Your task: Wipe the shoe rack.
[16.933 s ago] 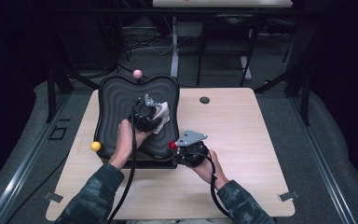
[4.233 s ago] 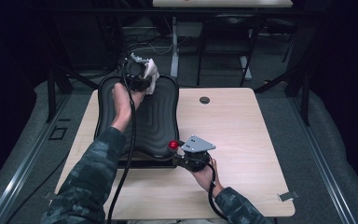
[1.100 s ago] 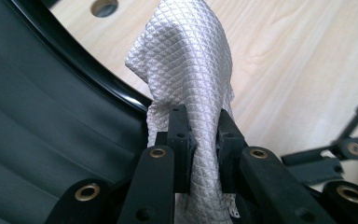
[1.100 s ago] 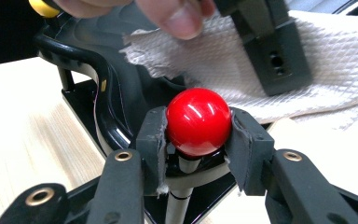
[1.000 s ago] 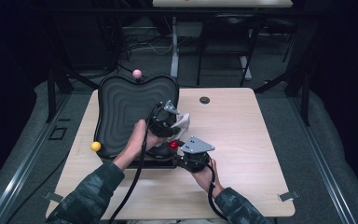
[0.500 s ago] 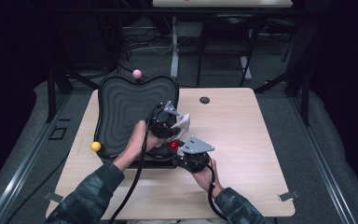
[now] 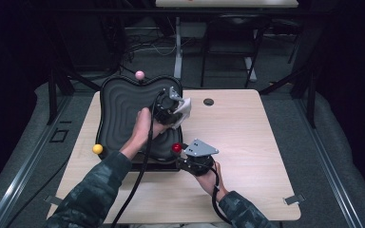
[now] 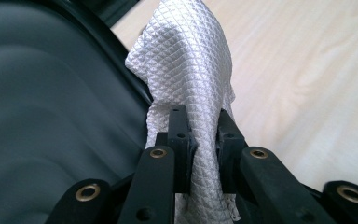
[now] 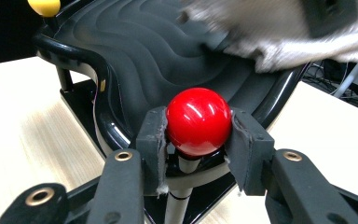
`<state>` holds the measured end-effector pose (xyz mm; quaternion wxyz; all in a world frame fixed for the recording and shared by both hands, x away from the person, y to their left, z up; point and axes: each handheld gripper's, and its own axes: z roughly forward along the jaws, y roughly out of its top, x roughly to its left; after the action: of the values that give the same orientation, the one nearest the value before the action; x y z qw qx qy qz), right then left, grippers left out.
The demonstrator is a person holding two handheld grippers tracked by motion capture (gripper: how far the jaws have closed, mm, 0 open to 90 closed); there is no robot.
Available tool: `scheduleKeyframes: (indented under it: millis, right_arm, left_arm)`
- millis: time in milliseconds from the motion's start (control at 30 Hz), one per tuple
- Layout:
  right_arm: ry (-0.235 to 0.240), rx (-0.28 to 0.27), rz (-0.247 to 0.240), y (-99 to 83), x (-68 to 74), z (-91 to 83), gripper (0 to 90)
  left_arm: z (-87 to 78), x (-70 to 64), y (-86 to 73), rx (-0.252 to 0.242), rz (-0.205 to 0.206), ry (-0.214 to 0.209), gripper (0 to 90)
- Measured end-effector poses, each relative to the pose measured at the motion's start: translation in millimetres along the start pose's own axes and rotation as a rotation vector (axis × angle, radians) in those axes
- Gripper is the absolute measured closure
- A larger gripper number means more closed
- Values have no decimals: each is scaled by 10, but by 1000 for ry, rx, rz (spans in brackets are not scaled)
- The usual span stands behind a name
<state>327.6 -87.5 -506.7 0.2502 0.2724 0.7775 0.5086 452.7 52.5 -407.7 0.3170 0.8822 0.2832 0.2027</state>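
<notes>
Right gripper clamps the red knob at the black tray's near-right corner to steady it, while left gripper pinches the white cloth at its right rim for wiping.

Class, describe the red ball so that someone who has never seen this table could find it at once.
Start at the wavy black tray on the wooden table. At the tray's near right corner, the red ball sits on a thin post, clamped between the right gripper's pads. The other corner balls are yellow and pink.
</notes>
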Motion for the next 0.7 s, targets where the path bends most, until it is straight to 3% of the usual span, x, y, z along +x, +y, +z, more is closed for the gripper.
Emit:
scheduleKeyframes:
  millis: [200,400,533,700]
  right_arm:
    - [1,1,-3,0,-4,0,603]
    - [-3,25,-9,6,-3,-16,603]
    - [-1,8,-8,1,1,-4,603]
    - [0,15,-12,2,-3,-9,602]
  left_arm:
    - [55,184,196,-16,-31,51,803]
    - [102,398,372,-16,-98,130,802]
    - [117,602,472,-38,-195,116,802]
    - [127,754,568,-34,-245,143,802]
